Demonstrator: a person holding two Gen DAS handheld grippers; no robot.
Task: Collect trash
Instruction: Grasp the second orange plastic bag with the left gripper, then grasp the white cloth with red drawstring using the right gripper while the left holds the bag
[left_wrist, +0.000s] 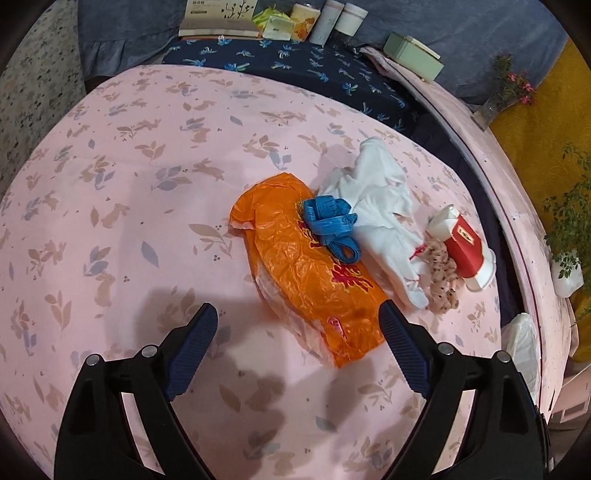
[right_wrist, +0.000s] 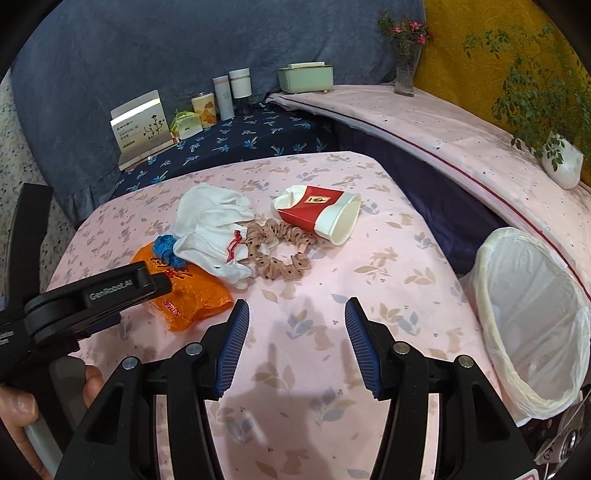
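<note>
The left claw (left_wrist: 297, 314) hangs spread wide and empty just above the near end of the orange bag (left_wrist: 310, 266), which lies crumpled on the pink bench (left_wrist: 110, 184) with a blue tape (left_wrist: 328, 225) resting on its far part. To take the bag well, I would come down over its near, bare end, clear of the tape, and pinch a raised fold of plastic rather than press flat, since thin film slips and may drag the tape along. The bag's long axis runs from the far left toward the near right in the left wrist view, its near end closest to the claw's right finger. The right claw (right_wrist: 295, 314) is likewise released and holds nothing, poised over bare cloth. Ahead of it the crushed paper cup (right_wrist: 317, 214) lies on its side, mouth toward the right and a little toward the camera. The lined bin (right_wrist: 532, 317) stands off the bench's right edge, open side up, so each piece probably travels rightward.
</note>
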